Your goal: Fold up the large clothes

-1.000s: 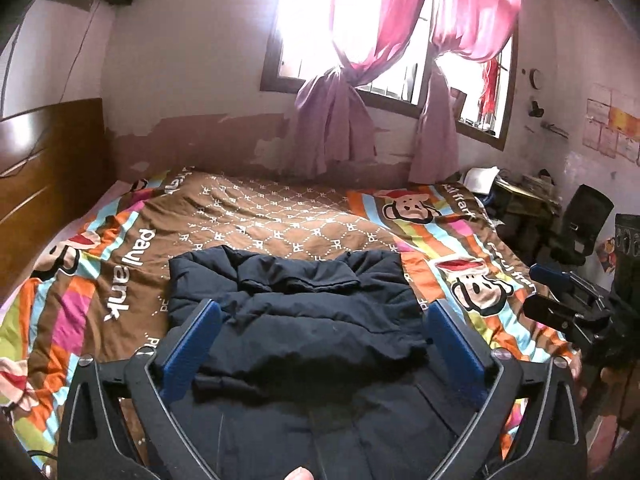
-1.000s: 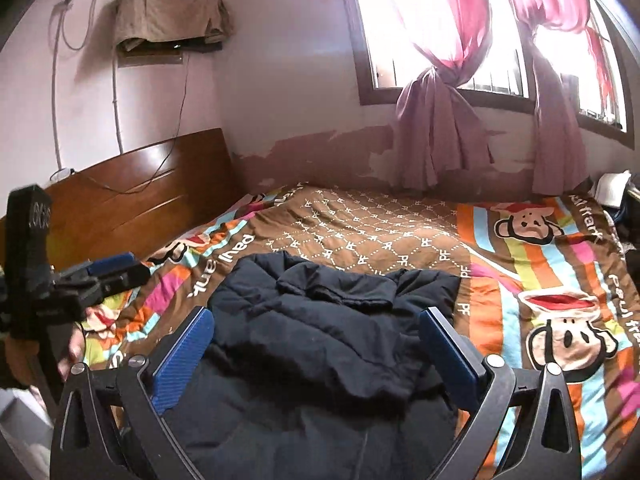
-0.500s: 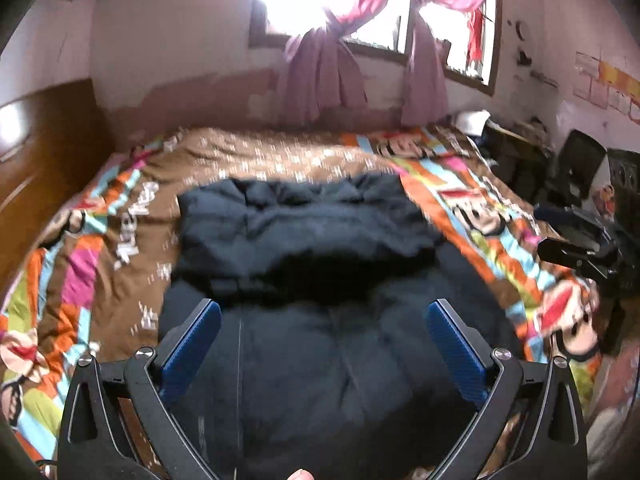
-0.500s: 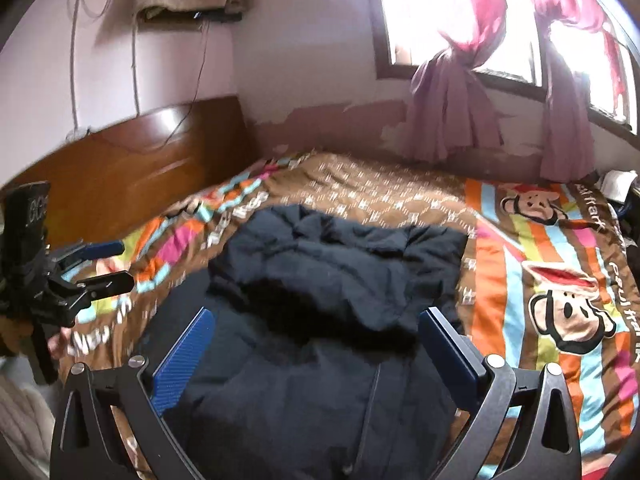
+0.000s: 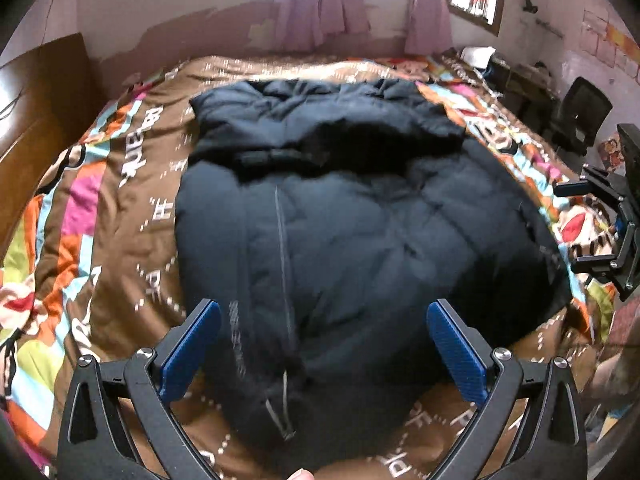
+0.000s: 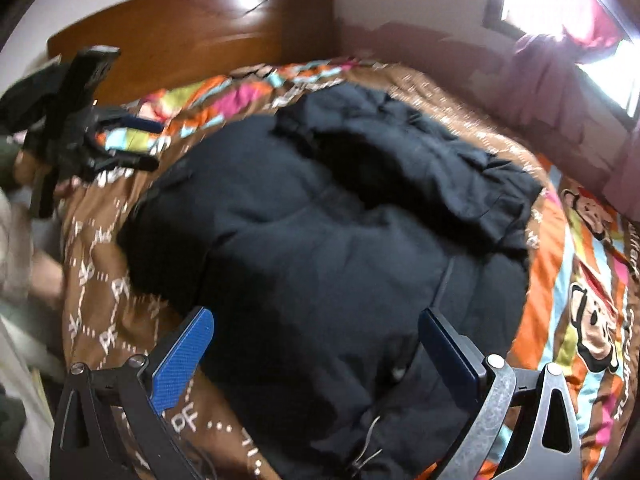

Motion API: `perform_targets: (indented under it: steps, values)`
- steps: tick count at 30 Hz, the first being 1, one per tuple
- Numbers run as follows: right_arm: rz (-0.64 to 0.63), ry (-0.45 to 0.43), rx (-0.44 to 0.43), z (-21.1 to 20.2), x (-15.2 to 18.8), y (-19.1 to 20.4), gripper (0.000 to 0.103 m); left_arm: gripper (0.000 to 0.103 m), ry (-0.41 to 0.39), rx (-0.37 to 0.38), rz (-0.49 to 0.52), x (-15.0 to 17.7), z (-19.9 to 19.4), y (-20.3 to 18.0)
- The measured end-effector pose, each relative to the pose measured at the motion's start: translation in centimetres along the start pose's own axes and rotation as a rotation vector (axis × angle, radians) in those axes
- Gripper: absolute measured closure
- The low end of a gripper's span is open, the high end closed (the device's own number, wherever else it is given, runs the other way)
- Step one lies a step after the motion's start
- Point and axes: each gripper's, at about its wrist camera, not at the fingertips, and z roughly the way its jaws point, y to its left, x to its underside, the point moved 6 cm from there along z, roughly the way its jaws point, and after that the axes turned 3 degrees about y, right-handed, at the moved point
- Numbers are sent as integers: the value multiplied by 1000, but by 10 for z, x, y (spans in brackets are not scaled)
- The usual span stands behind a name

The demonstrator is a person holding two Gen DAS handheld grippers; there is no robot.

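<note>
A large dark navy padded jacket point(image 5: 344, 232) lies spread on the bed, its hood end folded over at the far side and its zipper running toward me. My left gripper point(image 5: 322, 346) is open and empty, hovering over the jacket's near hem. My right gripper point(image 6: 316, 348) is open and empty too, above the jacket point(image 6: 340, 248) near its front edge. The left gripper also shows in the right wrist view point(image 6: 138, 144) at the left, and the right gripper shows in the left wrist view point(image 5: 580, 228) at the right edge of the bed.
The bed carries a brown and striped cartoon-monkey quilt point(image 5: 132, 208). A wooden headboard point(image 6: 192, 36) stands at one end. A window with pink curtains point(image 5: 320, 12) is on the far wall. A black chair point(image 5: 580, 116) and a cluttered desk stand at the right.
Both grippers have tilted down and moved closer to the jacket, which now fills most of both views. Both stay open and empty.
</note>
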Motion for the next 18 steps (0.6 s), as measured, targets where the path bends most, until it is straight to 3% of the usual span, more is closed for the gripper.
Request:
perform_targets:
  steps: [5, 10, 14, 18]
  values:
    - [-26, 80, -34, 17, 16, 14, 0, 2, 55, -35, -4, 15, 10, 12]
    - [13, 165, -116, 29, 30, 20, 0, 2, 110, -7, 2, 31, 14, 17]
    - [-78, 188, -79, 34, 33, 35, 0, 2, 113, -4, 103, 36, 15, 0]
    - [-186, 240, 12, 49, 45, 50, 0, 2, 103, 10, 249, 43, 19, -30]
